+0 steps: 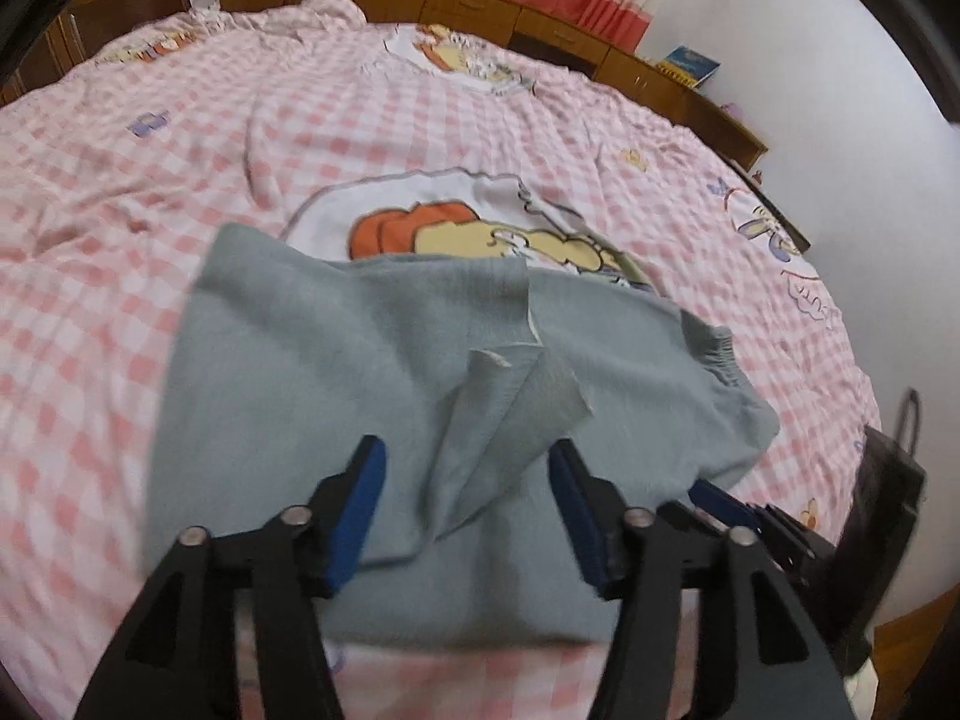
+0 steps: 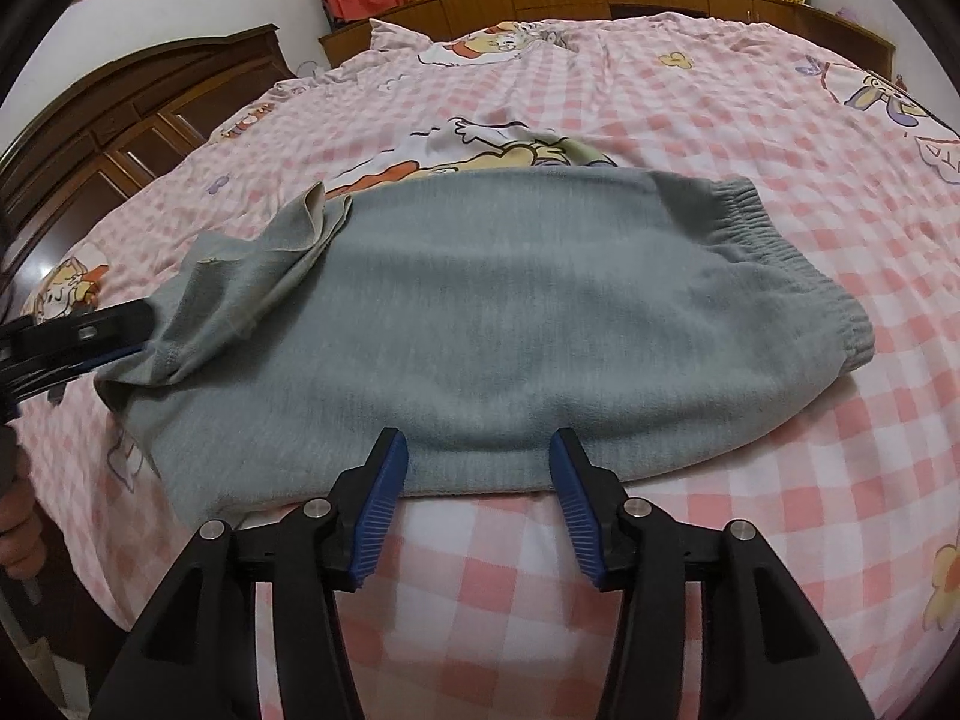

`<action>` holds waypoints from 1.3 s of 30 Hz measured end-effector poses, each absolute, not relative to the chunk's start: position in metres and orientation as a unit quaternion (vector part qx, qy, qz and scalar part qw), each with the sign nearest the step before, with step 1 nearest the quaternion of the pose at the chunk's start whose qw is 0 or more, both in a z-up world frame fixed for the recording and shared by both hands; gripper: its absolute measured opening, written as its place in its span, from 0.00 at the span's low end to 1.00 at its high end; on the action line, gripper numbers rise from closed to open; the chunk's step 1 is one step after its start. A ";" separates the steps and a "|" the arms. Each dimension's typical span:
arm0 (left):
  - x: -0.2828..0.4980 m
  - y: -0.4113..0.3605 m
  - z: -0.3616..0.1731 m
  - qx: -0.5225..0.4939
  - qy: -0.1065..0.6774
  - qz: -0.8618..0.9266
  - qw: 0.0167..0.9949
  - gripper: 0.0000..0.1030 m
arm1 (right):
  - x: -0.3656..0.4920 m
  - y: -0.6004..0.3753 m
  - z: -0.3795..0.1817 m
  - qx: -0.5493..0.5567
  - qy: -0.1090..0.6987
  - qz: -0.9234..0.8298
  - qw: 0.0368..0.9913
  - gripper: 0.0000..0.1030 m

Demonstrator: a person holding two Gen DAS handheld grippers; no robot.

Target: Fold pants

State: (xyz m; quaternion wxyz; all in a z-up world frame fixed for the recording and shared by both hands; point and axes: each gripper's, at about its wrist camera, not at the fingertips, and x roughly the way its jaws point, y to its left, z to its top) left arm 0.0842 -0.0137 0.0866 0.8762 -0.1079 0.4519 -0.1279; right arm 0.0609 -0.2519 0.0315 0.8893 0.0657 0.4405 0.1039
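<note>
My grey pants [image 2: 480, 324] are lying folded on the pink checked bedsheet [image 2: 750, 138]. I am holding my left gripper [image 1: 468, 450] spread over their loose hem, and my right gripper [image 2: 477, 441] spread at their near edge, pinching nothing.

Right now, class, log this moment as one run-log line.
task: fold pants | pants: folded on bed, leg ends rumpled | left gripper: open | right gripper: open, at near edge

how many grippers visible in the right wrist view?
2. The right gripper fills the bottom centre, jaws open over the near edge of the grey pants. The left gripper pokes in at the left edge by the pants' leg ends; its jaws aren't readable in this view.
</note>
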 end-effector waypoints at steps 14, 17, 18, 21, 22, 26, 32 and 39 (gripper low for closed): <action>0.053 0.089 0.068 -0.166 0.433 -0.004 0.886 0.64 | 0.078 -0.242 0.049 0.069 0.483 0.090 0.868 0.58; 0.056 0.090 0.049 -0.169 0.450 -0.006 0.877 0.64 | 0.092 -0.235 0.064 0.078 0.482 0.106 0.866 0.58; 0.055 0.089 0.045 -0.164 0.449 -0.005 0.878 0.64 | 0.099 -0.230 0.070 0.085 0.480 0.119 0.865 0.58; 0.052 0.085 0.043 -0.150 0.440 -0.003 0.885 0.64 | 0.119 -0.211 0.076 0.105 0.484 0.152 0.855 0.58; 0.051 0.084 0.043 -0.145 0.440 -0.003 0.886 0.64 | 0.127 -0.203 0.076 0.109 0.488 0.163 0.850 0.58; 0.050 0.085 0.041 -0.146 0.436 -0.006 0.888 0.65 | 0.154 -0.180 0.069 0.113 0.506 0.149 0.842 0.58; 0.047 0.087 0.040 -0.150 0.430 -0.012 0.890 0.65 | 0.180 -0.159 0.056 0.150 0.533 0.167 0.816 0.58; 0.044 0.086 0.039 -0.149 0.425 -0.016 0.893 0.66 | 0.187 -0.144 0.055 0.181 0.544 0.185 0.798 0.58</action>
